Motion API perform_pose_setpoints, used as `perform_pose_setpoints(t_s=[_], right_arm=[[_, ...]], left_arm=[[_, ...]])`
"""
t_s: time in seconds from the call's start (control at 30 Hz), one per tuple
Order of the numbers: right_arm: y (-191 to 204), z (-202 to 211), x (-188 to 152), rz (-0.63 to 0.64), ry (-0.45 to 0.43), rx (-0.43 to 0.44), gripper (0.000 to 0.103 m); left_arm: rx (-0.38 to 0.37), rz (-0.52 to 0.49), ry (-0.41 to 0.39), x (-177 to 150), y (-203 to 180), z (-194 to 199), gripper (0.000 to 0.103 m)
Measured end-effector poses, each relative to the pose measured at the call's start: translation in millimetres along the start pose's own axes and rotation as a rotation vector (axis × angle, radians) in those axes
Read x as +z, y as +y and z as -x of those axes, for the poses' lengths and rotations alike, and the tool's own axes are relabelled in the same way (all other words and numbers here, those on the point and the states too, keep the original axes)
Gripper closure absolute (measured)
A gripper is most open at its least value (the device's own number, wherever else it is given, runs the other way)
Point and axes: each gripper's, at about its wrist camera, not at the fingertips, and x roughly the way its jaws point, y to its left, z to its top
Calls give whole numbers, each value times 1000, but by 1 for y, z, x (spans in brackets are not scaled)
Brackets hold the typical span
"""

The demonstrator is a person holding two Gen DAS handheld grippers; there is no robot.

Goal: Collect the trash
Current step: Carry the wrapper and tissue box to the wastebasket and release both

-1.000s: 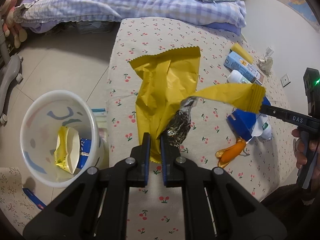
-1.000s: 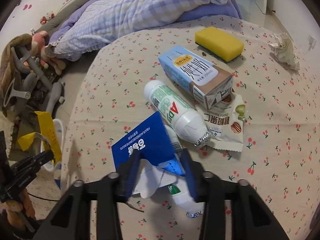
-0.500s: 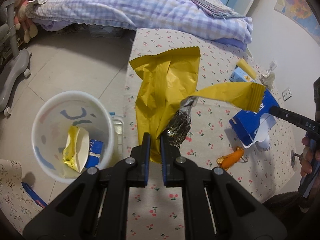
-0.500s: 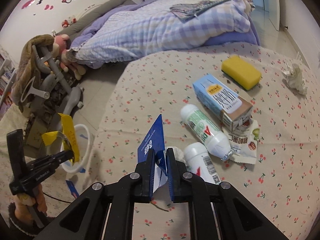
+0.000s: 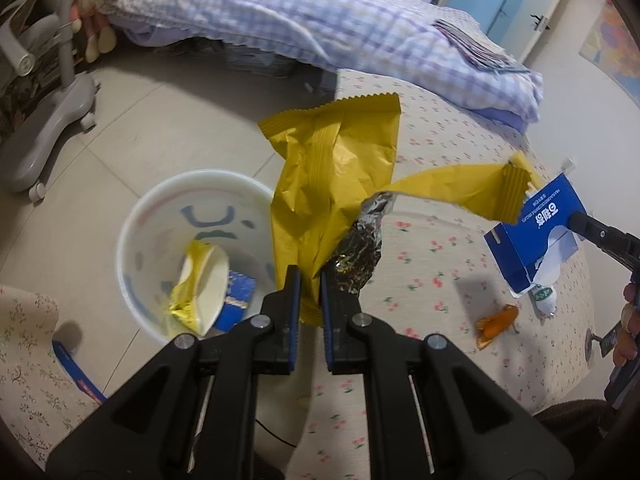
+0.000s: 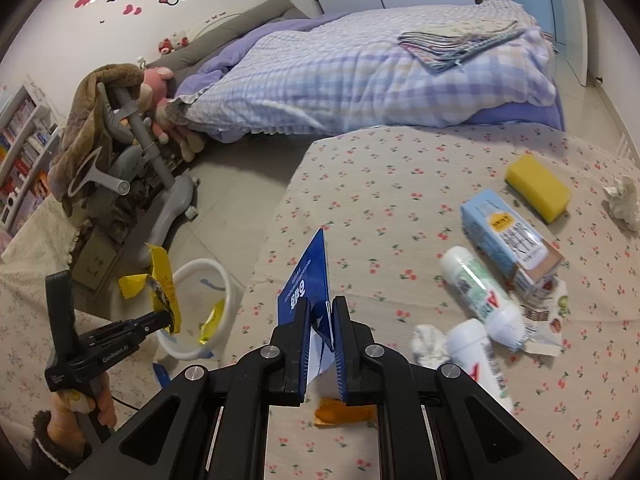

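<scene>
My left gripper (image 5: 307, 280) is shut on a torn yellow snack wrapper (image 5: 340, 160) with a silver foil lining, held in the air just right of the white bin (image 5: 132, 232) on the floor. A yellow wrapper and a blue pack lie inside that bin. My right gripper (image 6: 322, 316) is shut on a flattened blue carton (image 6: 308, 284), lifted above the cherry-print table (image 6: 380, 184). The blue carton (image 5: 536, 236) and right gripper also show at the right edge of the left wrist view. The left gripper (image 6: 160, 320) with its wrapper hangs beside the bin (image 6: 224, 280) in the right wrist view.
On the table lie two white bottles (image 6: 476, 292), a light-blue milk carton (image 6: 508, 236), a yellow sponge (image 6: 538, 188), crumpled tissues (image 6: 622, 200), a flat snack packet (image 6: 548, 320) and an orange peel (image 5: 496, 320). A bed (image 6: 380, 76) stands beyond, a grey stand (image 5: 48, 112) on the floor left.
The right gripper shut on the blue carton and lifted it off the table toward the bin side. The left gripper carried the yellow wrapper leftward, nearer the bin.
</scene>
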Motion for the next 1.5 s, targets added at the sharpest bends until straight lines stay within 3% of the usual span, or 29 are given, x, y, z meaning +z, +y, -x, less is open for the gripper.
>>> perform_pose_setpoints(t_s=[0.4, 0.53, 0.6, 0.63, 0.67, 0.73, 0.97, 1.37, 1.5], right_arm=[[67, -41, 7, 82, 40, 45, 92], [85, -54, 6, 103, 51, 53, 92], [94, -60, 5, 111, 55, 56, 92], [98, -62, 5, 114, 57, 57, 92], [101, -65, 5, 117, 58, 59, 91], [108, -69, 4, 121, 61, 61, 91], [131, -88, 0, 149, 76, 72, 91], [156, -120, -3, 164, 85, 85, 91], [157, -131, -3, 167, 79, 93, 86]], left_arm=[[74, 86, 35, -12, 65, -4, 91], [67, 91, 46, -10, 75, -8, 89], [81, 98, 49, -8, 79, -8, 77], [87, 107, 47, -8, 80, -7, 59], [95, 115, 42, -8, 83, -6, 34], [136, 127, 18, -9, 88, -1, 15], [233, 113, 33, -15, 99, 3, 9], [250, 104, 35, -16, 100, 6, 9], [249, 101, 39, -17, 100, 6, 9]])
